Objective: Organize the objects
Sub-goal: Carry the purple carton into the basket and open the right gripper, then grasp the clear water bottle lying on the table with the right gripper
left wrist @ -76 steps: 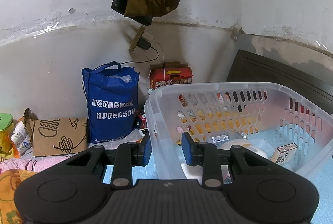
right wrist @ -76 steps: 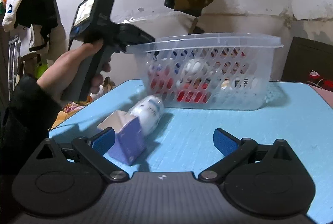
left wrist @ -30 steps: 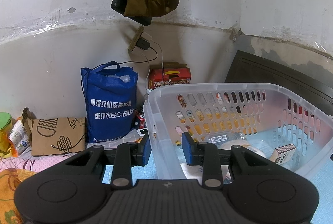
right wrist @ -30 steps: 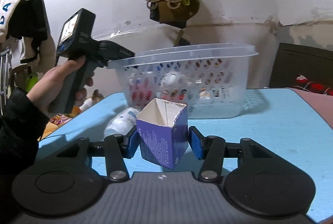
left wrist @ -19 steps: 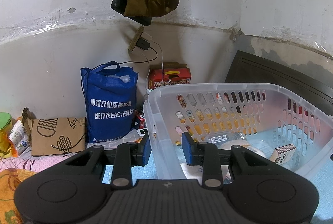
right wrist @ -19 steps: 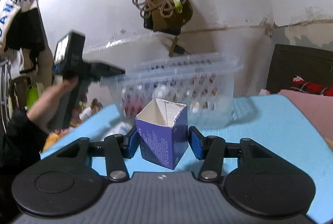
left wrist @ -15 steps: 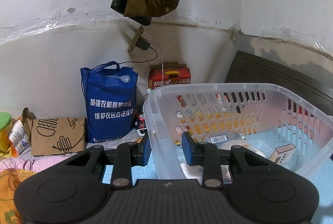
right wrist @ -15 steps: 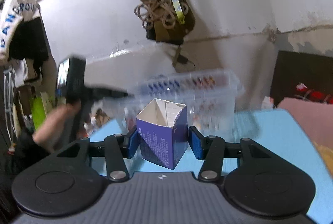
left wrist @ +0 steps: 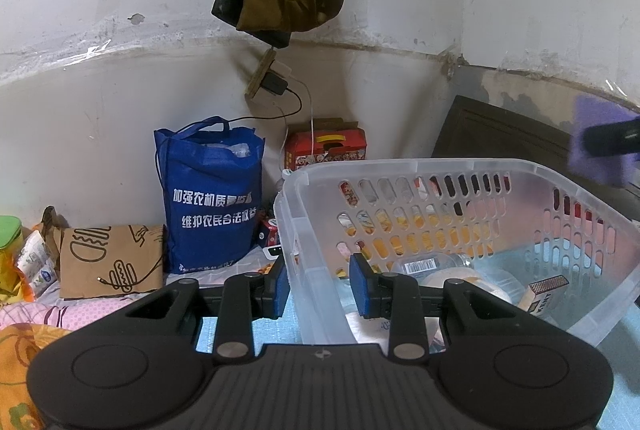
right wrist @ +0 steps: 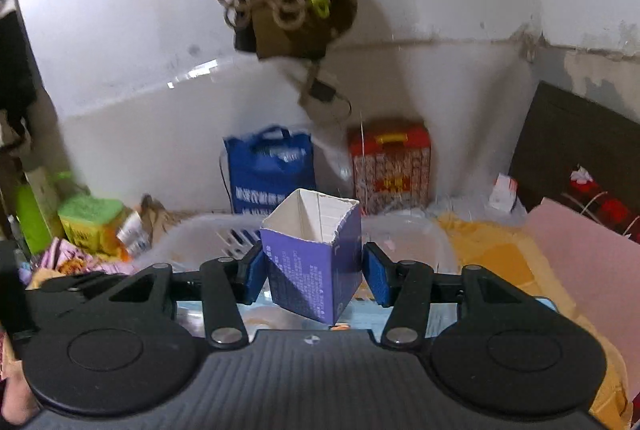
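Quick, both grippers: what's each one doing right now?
Left gripper: closed on the corner wall of the clear plastic basket.
Right gripper: jaws opening, purple carton between them above the basket; right pad looks just clear of it.

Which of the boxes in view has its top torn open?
The purple carton between the right hand-held gripper's opening jaws: its white inside shows. The red patterned box by the wall and the small box in the basket are closed.

basket [left wrist: 420, 166] top open — bottle [left wrist: 424, 264], matchbox [left wrist: 546, 290] inside
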`<move>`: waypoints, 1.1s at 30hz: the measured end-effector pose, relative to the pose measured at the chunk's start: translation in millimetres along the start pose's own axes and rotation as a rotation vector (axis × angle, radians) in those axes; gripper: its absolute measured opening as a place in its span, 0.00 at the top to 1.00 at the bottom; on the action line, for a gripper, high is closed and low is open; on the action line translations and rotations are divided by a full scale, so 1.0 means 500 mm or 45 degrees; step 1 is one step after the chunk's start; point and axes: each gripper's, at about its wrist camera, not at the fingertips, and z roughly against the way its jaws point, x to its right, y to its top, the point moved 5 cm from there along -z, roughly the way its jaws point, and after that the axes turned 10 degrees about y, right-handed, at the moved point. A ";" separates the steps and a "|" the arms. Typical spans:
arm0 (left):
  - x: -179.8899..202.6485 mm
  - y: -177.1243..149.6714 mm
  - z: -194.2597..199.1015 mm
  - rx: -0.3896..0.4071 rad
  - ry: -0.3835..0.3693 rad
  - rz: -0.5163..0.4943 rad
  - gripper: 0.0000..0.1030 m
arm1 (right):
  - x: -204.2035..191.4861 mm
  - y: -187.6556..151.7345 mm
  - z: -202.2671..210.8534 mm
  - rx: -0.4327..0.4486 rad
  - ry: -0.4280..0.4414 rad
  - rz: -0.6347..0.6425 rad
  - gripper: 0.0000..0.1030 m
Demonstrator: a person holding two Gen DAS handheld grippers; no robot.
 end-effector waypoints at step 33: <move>-0.003 -0.003 0.002 0.005 0.002 -0.004 0.64 | -0.198 -0.351 0.023 0.000 0.087 -0.049 0.04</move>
